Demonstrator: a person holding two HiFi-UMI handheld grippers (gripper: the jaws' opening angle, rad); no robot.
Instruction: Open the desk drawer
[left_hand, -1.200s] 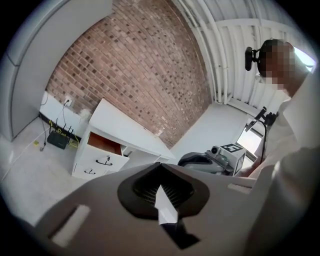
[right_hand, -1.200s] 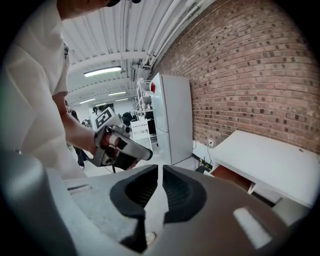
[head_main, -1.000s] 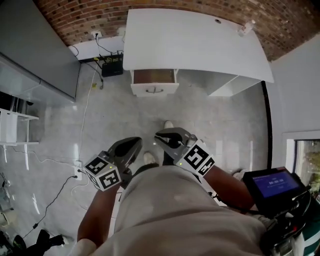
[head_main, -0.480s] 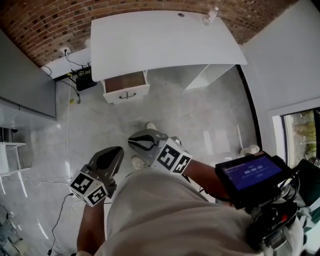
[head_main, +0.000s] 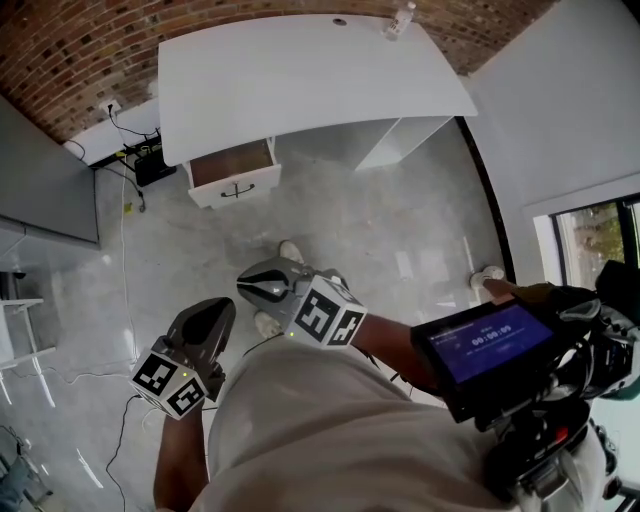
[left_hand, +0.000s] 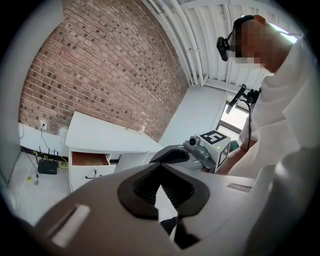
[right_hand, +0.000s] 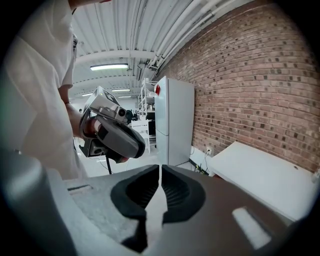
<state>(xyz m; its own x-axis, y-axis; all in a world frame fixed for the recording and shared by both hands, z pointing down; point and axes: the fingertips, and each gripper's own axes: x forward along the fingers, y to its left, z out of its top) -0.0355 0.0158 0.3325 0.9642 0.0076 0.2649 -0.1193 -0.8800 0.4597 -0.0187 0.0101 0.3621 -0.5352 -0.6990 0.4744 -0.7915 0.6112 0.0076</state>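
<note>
Head view: drawer (head_main: 232, 185) open, L claw (head_main: 212, 315) shut.

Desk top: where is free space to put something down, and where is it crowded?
The white desk top is bare almost everywhere, from its front edge to the brick wall; only a small bottle stands at its far right corner. Crowded: the floor left of the open drawer, with a black box and cables.
</note>
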